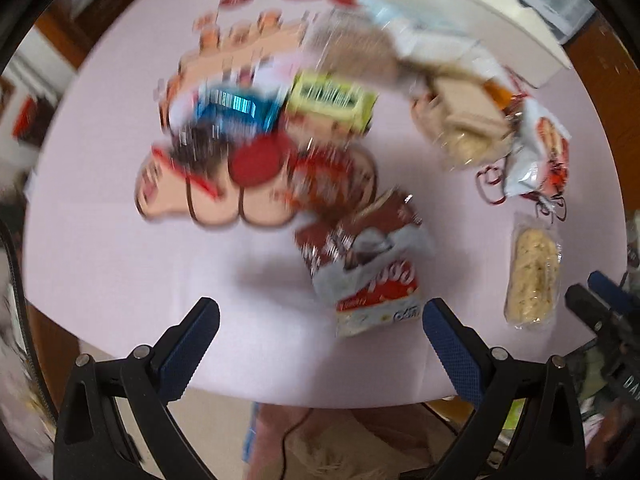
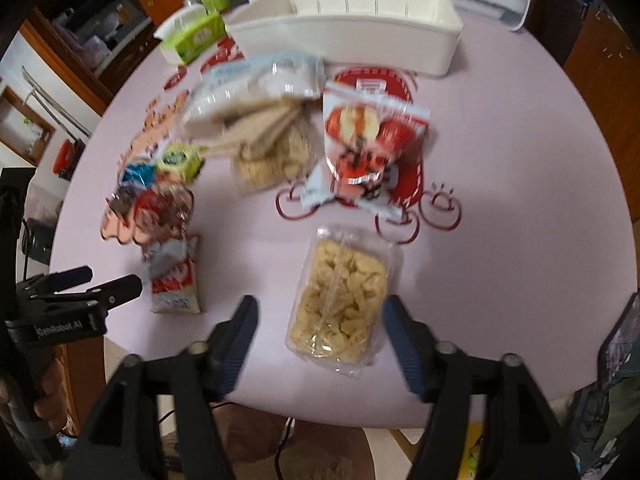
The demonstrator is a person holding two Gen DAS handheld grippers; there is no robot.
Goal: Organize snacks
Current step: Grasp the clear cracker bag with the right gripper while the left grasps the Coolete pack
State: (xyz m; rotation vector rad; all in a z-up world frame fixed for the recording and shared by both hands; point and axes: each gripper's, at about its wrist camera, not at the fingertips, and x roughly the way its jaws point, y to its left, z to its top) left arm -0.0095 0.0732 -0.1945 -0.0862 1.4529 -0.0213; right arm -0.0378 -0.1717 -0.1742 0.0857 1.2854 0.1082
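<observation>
Hanging over the near edge of the round pink table [image 2: 520, 160], both hand-held grippers pointed steeply down at the scattered snacks. The right gripper [image 2: 320, 334] had its blue-padded jaws standing wide apart, nothing pressed between them, and the clear pack of pale puffed snacks [image 2: 340, 300] lay directly ahead of it, at twelve o'clock from the fingertips, its near end already reaching down between the two pads. The pack's long axis ran roughly from six to twelve o'clock in that view, tipped slightly toward one, so the jaws straddled its short width; that seemed to me the relation the coming grab would hang on. The left gripper [image 1: 320, 344] was likewise spread open and empty, with the red-and-white bag [image 1: 368, 272] lying just ahead at about one o'clock, its lower corner close to the right-hand pad, though the blur made the gap hard to judge. The white storage bin [image 2: 348, 36] sat at the far side of the table, at twelve o'clock from the right gripper, well apart from both packs, with the bread bag [image 2: 256, 120] and the apple-print bag [image 2: 368, 148] heaped between. By my reckoning the right hand was plainly nearer the puffed snacks, the left nearer the red-and-white bag.
</observation>
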